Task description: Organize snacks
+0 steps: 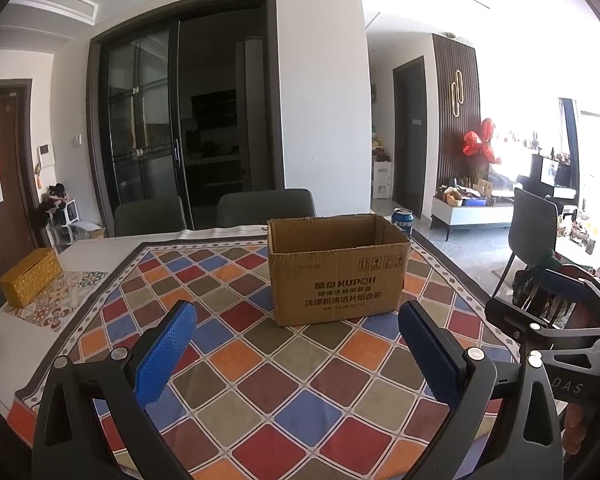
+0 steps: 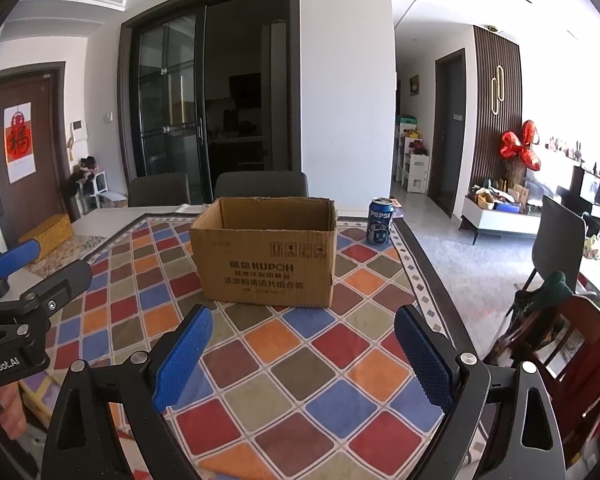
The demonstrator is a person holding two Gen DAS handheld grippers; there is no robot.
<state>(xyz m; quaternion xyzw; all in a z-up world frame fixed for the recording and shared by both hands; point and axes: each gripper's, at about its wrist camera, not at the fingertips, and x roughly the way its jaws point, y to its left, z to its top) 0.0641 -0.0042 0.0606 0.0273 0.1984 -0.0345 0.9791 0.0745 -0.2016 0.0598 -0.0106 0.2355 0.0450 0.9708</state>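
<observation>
Two grippers, left (image 1: 296,344) and right (image 2: 302,350), fingers spread wide, empty, aimed at open cardboard box (image 2: 266,258) mid-table (image 2: 320,380); Pepsi can (image 2: 380,222) just beyond its far-right corner, probably awaiting boxing.

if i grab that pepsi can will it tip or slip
The can stands upright, tall and narrow, on a cloth, so a sideways nudge could probably tip it. Once down, its round body would likely roll. Its glossy wall may be slippery. How full it is doesn't show.
</observation>
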